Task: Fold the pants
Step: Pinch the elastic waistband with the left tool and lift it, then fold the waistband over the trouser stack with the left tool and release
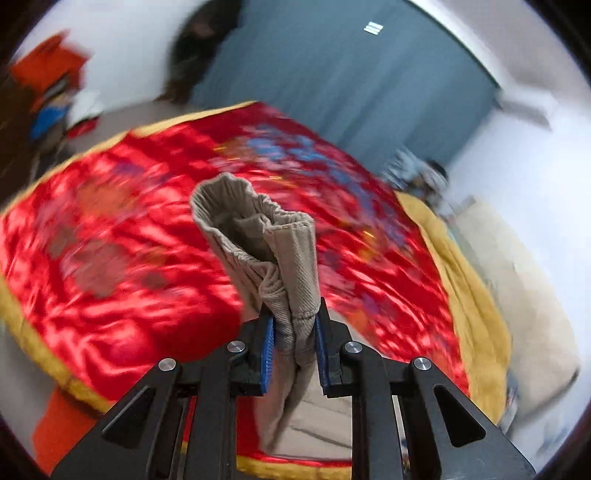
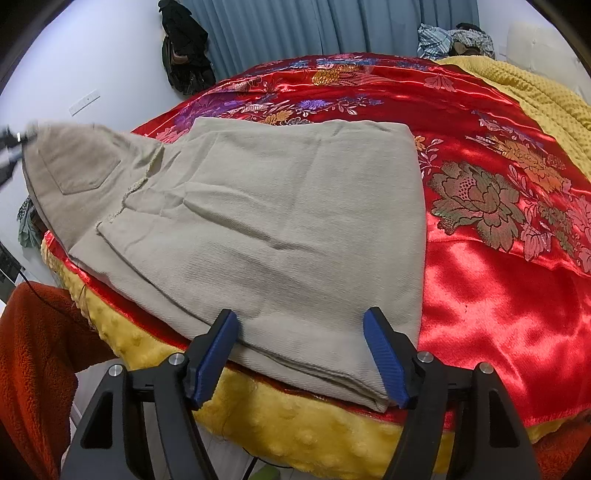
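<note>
Beige pants (image 2: 280, 206) lie folded on a red satin bedspread (image 2: 491, 295). Their waist end with a back pocket (image 2: 79, 166) is lifted at the left. In the left wrist view my left gripper (image 1: 294, 321) is shut on a bunched piece of the pants' elastic waistband (image 1: 258, 236), held up above the bed. That gripper shows as a blur at the far left edge (image 2: 11, 144) of the right wrist view. My right gripper (image 2: 301, 317) stands open over the pants' near folded edge, its blue pads (image 2: 384, 354) wide apart on flat cloth.
A yellow dotted blanket (image 2: 295, 432) hangs over the bed's near edge and lies along the right side. An orange fleece sleeve (image 2: 33, 354) is at the lower left. Blue curtains (image 2: 295, 29), dark clothes hanging on the wall (image 2: 184, 55) and a heap of clothes (image 2: 454, 38) are behind the bed.
</note>
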